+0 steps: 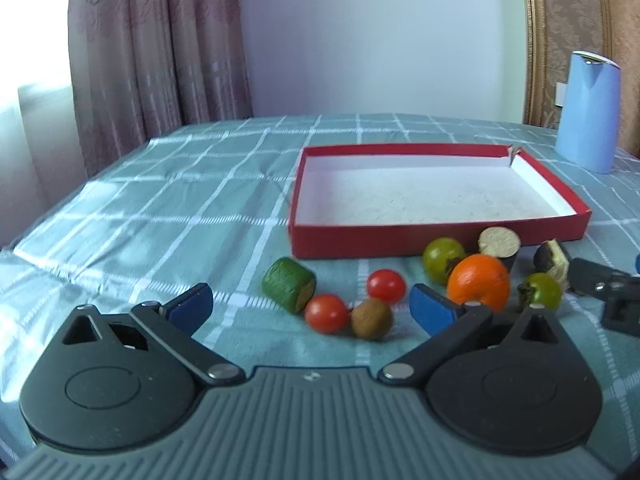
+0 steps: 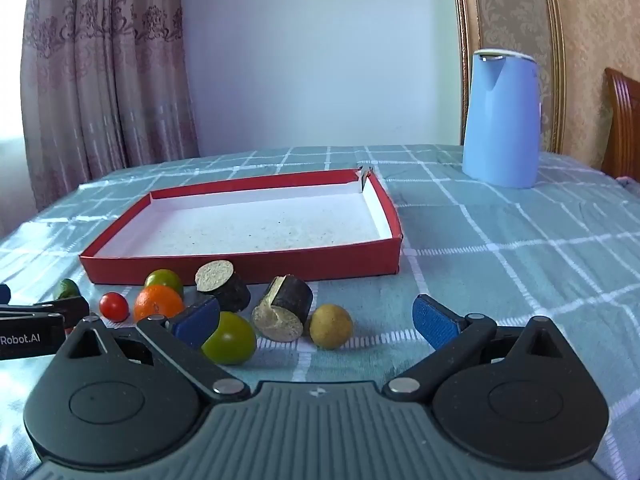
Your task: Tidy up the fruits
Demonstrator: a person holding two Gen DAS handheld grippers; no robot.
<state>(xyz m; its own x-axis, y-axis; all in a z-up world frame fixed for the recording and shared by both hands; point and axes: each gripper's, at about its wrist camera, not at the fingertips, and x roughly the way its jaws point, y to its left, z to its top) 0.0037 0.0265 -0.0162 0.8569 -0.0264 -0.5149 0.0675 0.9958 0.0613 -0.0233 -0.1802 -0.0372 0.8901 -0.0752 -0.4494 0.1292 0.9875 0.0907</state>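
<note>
Left gripper (image 1: 310,306): jaws spread wide, holding nothing, low over the checked tablecloth (image 1: 160,216). Right gripper (image 2: 316,320): likewise wide open and empty. All fruit lies on the cloth just in front of the near wall of the red box (image 1: 440,236), none inside it. Between the left gripper's fingers: two red cherry tomatoes (image 1: 326,313), touching a brown kiwi (image 1: 371,318); a green cucumber chunk (image 1: 289,285) just left of them. Further right: an orange (image 1: 478,281), two green tomatoes (image 1: 443,259) and dark eggplant pieces (image 2: 285,307). A yellowish round fruit (image 2: 331,326) lies between the right gripper's fingers. A blue kettle (image 2: 502,118) stands behind the box.
</note>
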